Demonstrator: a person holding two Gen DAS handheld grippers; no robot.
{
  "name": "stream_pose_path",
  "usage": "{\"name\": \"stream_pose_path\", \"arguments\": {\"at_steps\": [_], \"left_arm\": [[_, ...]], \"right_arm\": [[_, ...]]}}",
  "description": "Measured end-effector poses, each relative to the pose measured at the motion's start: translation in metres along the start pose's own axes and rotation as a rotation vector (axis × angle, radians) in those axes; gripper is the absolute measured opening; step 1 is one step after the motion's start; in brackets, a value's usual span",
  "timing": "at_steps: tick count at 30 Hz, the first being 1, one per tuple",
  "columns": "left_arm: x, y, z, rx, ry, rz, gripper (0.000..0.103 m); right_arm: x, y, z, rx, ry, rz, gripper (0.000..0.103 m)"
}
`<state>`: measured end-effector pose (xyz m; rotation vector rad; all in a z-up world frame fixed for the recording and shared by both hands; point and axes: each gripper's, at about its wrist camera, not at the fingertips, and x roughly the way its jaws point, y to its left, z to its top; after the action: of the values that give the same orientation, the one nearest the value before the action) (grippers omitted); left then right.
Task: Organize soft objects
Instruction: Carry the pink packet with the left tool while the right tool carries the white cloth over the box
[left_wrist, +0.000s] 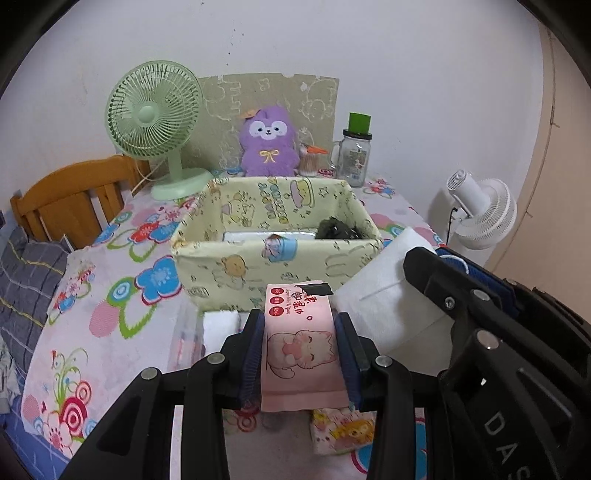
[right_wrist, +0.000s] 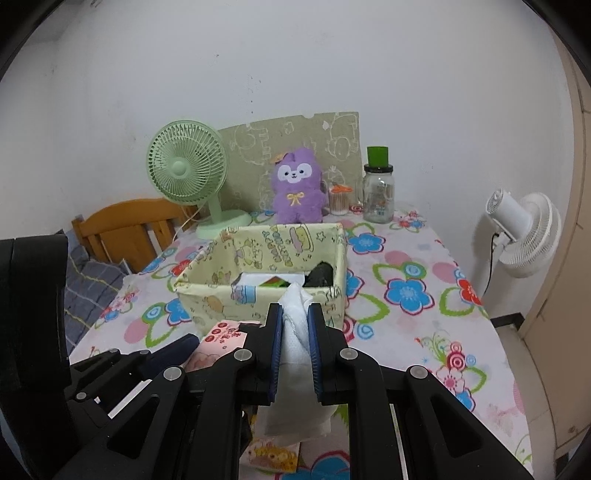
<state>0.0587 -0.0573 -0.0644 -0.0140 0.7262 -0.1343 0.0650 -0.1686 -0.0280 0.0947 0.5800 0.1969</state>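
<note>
My left gripper (left_wrist: 300, 321) is shut on a pink pack of wet wipes (left_wrist: 301, 343), held above the table just in front of the pale yellow fabric box (left_wrist: 273, 269). My right gripper (right_wrist: 295, 314) is shut on a folded white cloth (right_wrist: 295, 332), also held near the box's front wall (right_wrist: 221, 306). In the left wrist view the white cloth (left_wrist: 388, 302) and the right gripper's black body (left_wrist: 498, 332) show on the right. Inside the box lie a dark soft item (left_wrist: 338, 229) and a flat white pack (left_wrist: 266, 235). The wipes pack (right_wrist: 221, 338) appears at the left of the right wrist view.
A purple plush toy (left_wrist: 267, 144), a green desk fan (left_wrist: 155, 122), a glass jar with a green lid (left_wrist: 354, 155) and a cotton-swab holder (left_wrist: 310, 158) stand behind the box. A small tissue pack (left_wrist: 343, 432) lies below my grippers. A wooden chair (left_wrist: 74, 199) is left, a white fan (left_wrist: 480, 210) right.
</note>
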Motion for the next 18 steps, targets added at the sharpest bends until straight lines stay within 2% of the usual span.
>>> {"name": "stream_pose_path", "arguments": {"at_steps": [4, 18], "left_arm": [[0.003, 0.002, 0.011, 0.019, -0.034, 0.032, 0.039], [0.032, 0.015, 0.043, 0.035, -0.080, 0.048, 0.041]], "right_arm": [[0.010, -0.001, 0.009, 0.003, -0.010, 0.010, 0.017], [0.048, -0.001, 0.032, -0.013, -0.042, 0.033, 0.017]]}}
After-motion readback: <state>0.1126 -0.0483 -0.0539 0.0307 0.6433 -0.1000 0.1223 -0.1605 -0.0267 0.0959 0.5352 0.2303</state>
